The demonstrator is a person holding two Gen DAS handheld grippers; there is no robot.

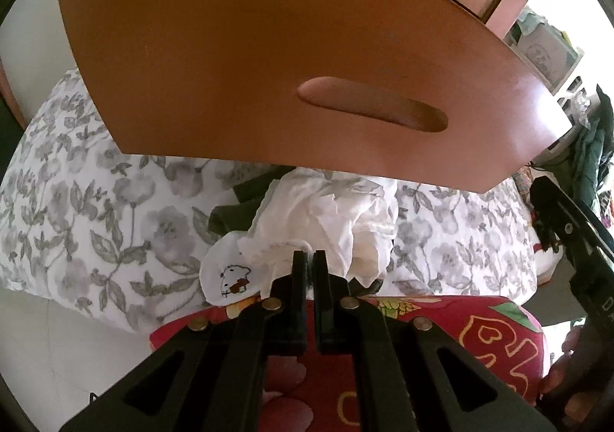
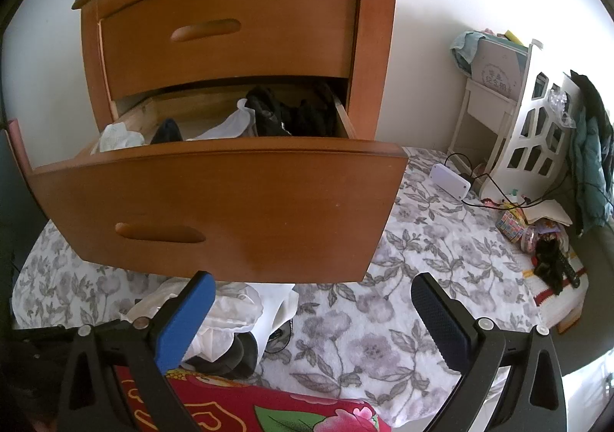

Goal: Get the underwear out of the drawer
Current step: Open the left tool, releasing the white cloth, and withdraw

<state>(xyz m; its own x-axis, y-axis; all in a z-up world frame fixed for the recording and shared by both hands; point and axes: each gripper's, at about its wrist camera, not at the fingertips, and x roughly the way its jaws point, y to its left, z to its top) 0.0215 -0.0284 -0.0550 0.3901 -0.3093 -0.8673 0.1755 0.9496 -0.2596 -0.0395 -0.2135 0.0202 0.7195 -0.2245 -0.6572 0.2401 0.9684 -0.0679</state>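
Note:
The lower drawer [image 2: 230,209] of the wooden nightstand stands pulled out, with white underwear [image 2: 119,136] and black garments [image 2: 291,113] inside. In the left wrist view its front [image 1: 268,67] hangs above a pile on the flowered bedspread [image 1: 96,201]. My left gripper [image 1: 308,257] points down at that pile, its jaws nearly together and pinching crumpled white underwear [image 1: 330,217]. A white piece with a cartoon print [image 1: 226,274] and a dark green garment [image 1: 238,209] lie beside it. My right gripper [image 2: 312,290] hovers open below the drawer front, blue pads [image 2: 184,320] wide apart and holding nothing.
The upper drawer [image 2: 230,33] is shut. A red flowered cloth [image 2: 249,409] lies nearest me. At the right are a white shelf [image 2: 529,140], a white power strip [image 2: 449,182] with cables, small clutter [image 2: 537,232] and a hanging green jacket [image 2: 591,163].

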